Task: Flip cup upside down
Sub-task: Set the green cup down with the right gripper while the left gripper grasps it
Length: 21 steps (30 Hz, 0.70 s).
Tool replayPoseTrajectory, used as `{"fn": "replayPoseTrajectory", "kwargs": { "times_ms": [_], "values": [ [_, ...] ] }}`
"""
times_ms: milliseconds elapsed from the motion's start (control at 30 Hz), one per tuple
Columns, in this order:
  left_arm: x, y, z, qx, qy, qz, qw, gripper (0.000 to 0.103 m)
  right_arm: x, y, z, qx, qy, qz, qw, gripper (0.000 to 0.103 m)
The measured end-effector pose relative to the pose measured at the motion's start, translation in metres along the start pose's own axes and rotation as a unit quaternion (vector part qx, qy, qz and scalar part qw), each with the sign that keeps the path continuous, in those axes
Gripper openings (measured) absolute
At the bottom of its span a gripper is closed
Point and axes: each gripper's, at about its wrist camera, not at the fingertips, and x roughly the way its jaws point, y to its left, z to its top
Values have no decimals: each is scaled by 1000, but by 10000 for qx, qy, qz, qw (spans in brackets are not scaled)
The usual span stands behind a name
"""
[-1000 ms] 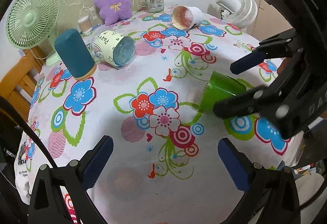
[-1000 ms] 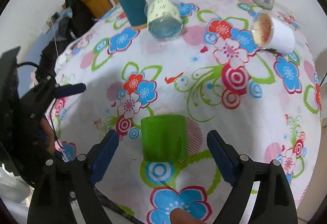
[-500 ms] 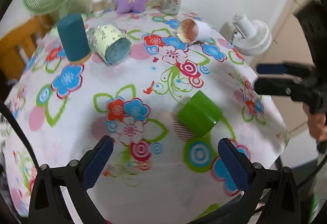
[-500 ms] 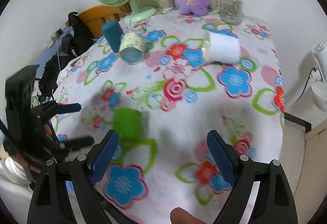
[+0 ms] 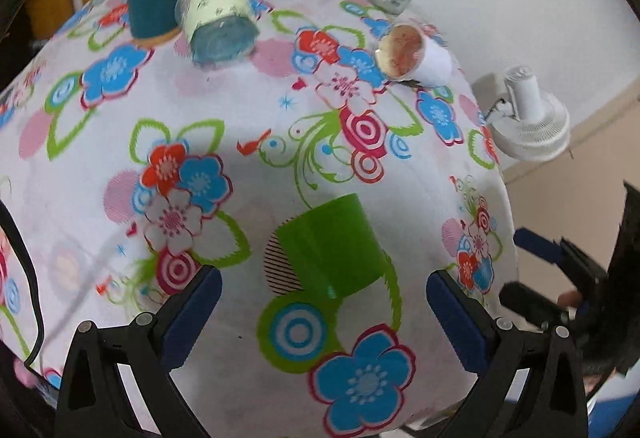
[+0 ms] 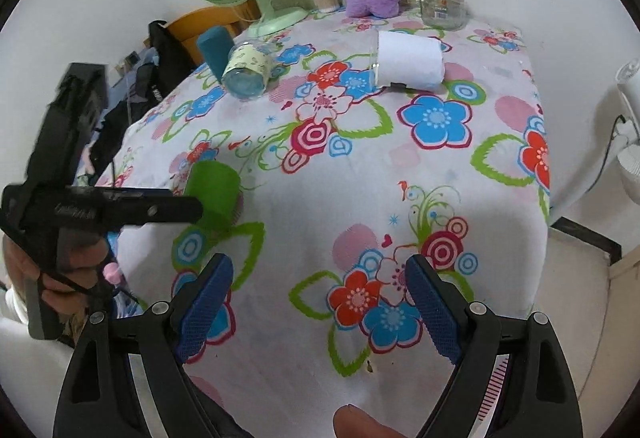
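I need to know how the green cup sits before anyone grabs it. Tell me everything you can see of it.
The green cup is plain, glossy and opaque, plastic by its look, with no handle or print visible. It stands mouth-down on the flowered tablecloth, flat closed base on top, widening slightly toward the rim. It is near the table's front edge, apart from the other cups. The left tool is open just short of it; nothing touches it but the cloth.

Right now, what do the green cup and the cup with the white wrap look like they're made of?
Green cup: probably plastic, opaque and glossy, with a light glint on its wall. White-wrapped cup: seemingly clear glass or plastic, judging by the transparent rim, under a matte white sleeve; which one is unclear.
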Motion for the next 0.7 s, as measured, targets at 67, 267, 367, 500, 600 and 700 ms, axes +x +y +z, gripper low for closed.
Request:
{"fn": "replayPoseTrajectory", "kwargs": {
  "times_ms": [67, 267, 367, 500, 600, 700],
  "values": [
    [5, 1, 2, -209, 64, 17, 9998, 103, -2, 0, -4, -105, -3, 194, 9998, 89],
    [15, 4, 6, -719, 194, 87, 9972, 103, -14, 14, -21, -749, -123, 820, 9937, 89],
    [22, 3, 7, -780, 228, 237, 9964, 103, -20, 17, -28, -966, -214, 992, 9901, 89],
    [30, 1, 8, -860, 231, 422, 9951, 103, -21, 19, -33, -1170, -278, 1269, 9846, 89],
    [31, 1, 9, -932, 144, 548, 9940, 103, -19, 22, -34, -1350, -286, 1489, 9792, 89],
    [33, 0, 11, -1043, 90, 645, 9924, 103, -18, 24, -32, -1526, -345, 1616, 9744, 89]
  ]
}}
